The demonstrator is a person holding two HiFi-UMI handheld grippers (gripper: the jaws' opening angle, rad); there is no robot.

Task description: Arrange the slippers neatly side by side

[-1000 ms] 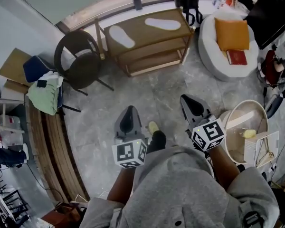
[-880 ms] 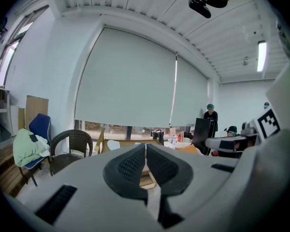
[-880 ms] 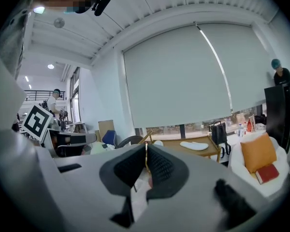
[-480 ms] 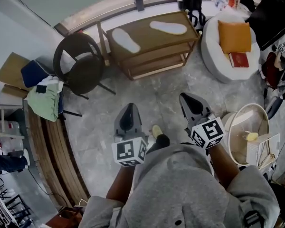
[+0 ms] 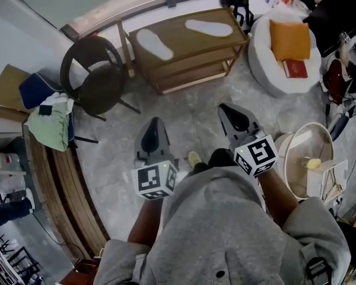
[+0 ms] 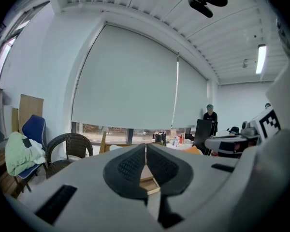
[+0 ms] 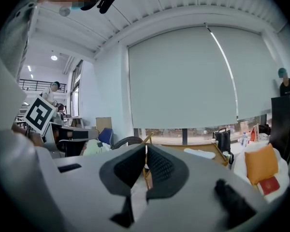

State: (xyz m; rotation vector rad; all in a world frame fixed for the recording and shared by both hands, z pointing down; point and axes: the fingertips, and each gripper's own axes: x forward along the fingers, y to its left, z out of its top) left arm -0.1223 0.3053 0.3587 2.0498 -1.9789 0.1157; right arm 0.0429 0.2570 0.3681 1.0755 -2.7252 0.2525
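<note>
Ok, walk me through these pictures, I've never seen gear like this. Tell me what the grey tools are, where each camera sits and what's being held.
There is no robot here. A person holds a hand tool in each hand: the left gripper and the right gripper. The patterned cube on each is part of the tool. The top-down picture comes from a camera on the person's head. The other two come from cameras riding on the tools, each looking along its own fingers. In both, the fingers are pressed together with nothing between them, so nothing is held. Ahead, two white slippers lie apart on a wooden shelf, beside a dark chair.
</note>
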